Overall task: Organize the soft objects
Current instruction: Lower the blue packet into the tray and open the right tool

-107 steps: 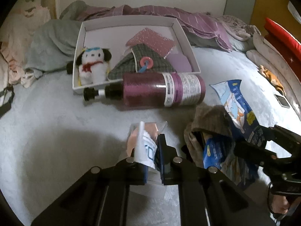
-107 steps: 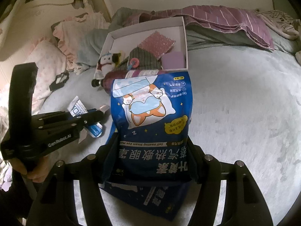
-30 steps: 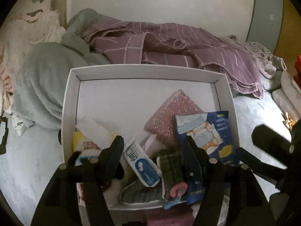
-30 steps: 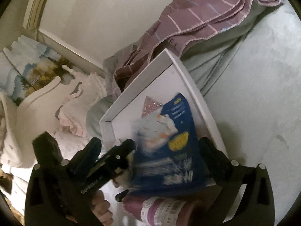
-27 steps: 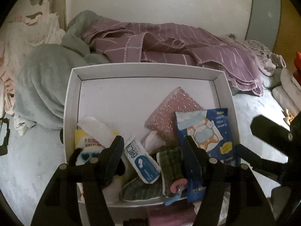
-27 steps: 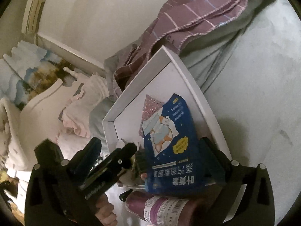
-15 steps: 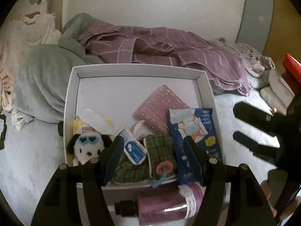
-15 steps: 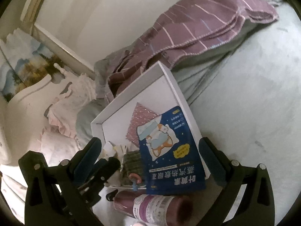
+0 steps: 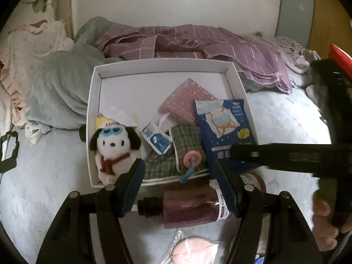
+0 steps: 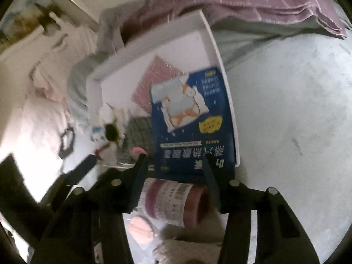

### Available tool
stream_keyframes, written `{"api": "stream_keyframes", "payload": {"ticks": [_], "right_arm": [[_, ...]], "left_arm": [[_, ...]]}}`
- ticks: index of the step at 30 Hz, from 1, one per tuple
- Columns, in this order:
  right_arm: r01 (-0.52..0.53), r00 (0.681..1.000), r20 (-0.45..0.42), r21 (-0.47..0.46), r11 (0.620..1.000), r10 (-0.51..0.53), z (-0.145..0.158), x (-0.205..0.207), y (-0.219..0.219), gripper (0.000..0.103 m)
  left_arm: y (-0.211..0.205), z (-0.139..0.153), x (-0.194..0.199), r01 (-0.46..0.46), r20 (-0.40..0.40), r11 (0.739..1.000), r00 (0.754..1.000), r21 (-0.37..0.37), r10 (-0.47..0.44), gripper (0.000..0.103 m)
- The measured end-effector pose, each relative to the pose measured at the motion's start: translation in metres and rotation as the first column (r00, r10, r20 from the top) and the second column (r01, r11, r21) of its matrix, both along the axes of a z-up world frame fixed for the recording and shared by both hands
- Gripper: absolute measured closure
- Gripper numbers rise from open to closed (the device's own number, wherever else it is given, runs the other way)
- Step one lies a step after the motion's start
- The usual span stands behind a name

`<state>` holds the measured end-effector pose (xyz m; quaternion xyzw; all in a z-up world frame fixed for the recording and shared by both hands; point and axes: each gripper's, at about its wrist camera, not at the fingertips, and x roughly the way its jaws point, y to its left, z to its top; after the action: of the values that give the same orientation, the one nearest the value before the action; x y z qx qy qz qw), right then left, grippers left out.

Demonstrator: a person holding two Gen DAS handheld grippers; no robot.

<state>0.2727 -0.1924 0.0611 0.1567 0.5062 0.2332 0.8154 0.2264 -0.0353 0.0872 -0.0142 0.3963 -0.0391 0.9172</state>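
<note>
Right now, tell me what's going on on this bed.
A person with a gripper in each hand is sorting soft things into a white box on the bed. The blue eye-mask packet, plush dog, small sachet, plaid pouch and pink sparkly pad lie in it. The left gripper is open and empty. The right gripper is closing with nothing between its fingers. A purple bottle and a bagged pink puff lie outside the box.

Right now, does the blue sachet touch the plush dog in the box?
Apart. In the left wrist view the blue sachet lies right of the plush dog, with a strip of bare white box floor showing between them.
</note>
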Motion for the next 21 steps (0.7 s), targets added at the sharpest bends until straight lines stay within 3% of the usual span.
{"api": "stream_keyframes", "payload": {"ticks": [2, 6, 10, 15, 21], "right_arm": [[0.023, 1.000, -0.001, -0.020, 1.000, -0.023, -0.010, 0.006, 0.005, 0.051], [0.124, 0.988, 0.096, -0.025, 0.992, -0.121, -0.014, 0.012, 0.005, 0.051], [0.158, 0.974, 0.156, 0.067, 0.985, -0.167, -0.013, 0.007, -0.003, 0.051], [0.158, 0.971, 0.170, 0.057, 0.986, -0.165, -0.012, 0.006, -0.002, 0.051], [0.132, 0.970, 0.205, 0.025, 0.991, -0.134, 0.010, -0.003, 0.007, 0.051]], "left_arm": [[0.000, -0.005, -0.004, -0.002, -0.006, 1.000, 1.000, -0.006, 0.001, 0.037], [0.001, -0.015, -0.011, 0.004, -0.016, 1.000, 1.000, -0.020, -0.004, 0.037], [0.001, -0.017, -0.015, 0.006, -0.018, 1.000, 1.000, 0.000, -0.006, 0.037], [0.006, -0.011, -0.024, -0.004, -0.020, 1.000, 1.000, 0.003, 0.004, 0.037], [0.009, -0.004, -0.041, 0.013, -0.012, 1.000, 1.000, 0.003, -0.013, 0.037]]}}
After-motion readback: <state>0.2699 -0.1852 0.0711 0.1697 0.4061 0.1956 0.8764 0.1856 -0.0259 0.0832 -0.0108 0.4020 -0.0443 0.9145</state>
